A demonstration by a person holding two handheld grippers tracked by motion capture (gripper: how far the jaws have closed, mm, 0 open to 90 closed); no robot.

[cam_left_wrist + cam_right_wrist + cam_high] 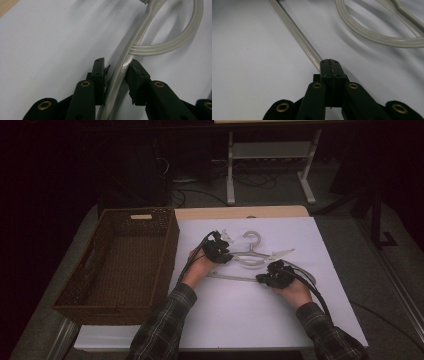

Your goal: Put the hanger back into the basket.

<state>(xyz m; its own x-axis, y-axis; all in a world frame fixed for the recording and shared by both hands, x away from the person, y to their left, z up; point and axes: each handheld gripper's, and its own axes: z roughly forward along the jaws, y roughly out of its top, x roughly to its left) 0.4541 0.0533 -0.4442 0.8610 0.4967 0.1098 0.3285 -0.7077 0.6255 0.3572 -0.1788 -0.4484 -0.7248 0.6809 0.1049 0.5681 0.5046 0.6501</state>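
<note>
Sleeves in a plaid pattern are coming in from the near edge of the desk (240, 315), which is lying under a white sheet. Next, the right gripper (263, 279) is resting low on the sheet, and its fingers (325, 71) are pressed fully together with the tips touching the end of the hanger's straight bottom bar; whether the bar is really pinched between them I cannot tell. A little farther, the left gripper (223, 254) is sitting at the hanger's left arm. Its fingers (136, 75) are standing narrow, one on each side of the curved arm, and both pads are touching the plastic, so they are holding it. The pale plastic hanger (248, 261) is lying flat in the middle of the sheet, between both grippers, with its hook pointing away from the person. At the left, just beside the sheet, a brown wicker basket (167, 247) is standing.
</note>
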